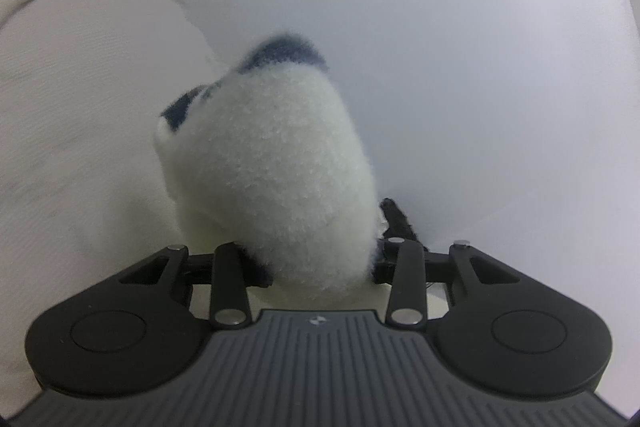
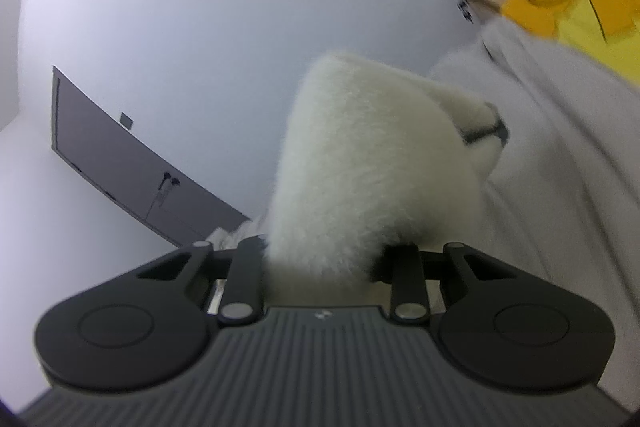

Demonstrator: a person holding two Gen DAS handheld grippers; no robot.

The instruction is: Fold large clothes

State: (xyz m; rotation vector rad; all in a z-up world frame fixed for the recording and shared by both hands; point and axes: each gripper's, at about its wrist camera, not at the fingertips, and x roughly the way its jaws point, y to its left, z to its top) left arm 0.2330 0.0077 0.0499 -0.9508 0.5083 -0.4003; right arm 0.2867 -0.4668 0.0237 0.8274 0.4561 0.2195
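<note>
L gripper (image 1: pixel 316 259) clamping fluffy white garment (image 1: pixel 272 163) w/ navy trim, lifted above the bed (image 1: pixel 60 107) | R gripper (image 2: pixel 324 263) pinching another bunch of it | tip: keep both ends level & taut, lower evenly so fold is landing flat

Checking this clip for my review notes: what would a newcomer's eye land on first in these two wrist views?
In both views a bulging wad of fluffy white fleece fills the centre, rising from between the gripper's fingers and hiding them. On the left wrist view it carries navy patches at its top, with a pale bedsheet at left. The right wrist view adds a bright yellow garment at the upper right corner.
</note>
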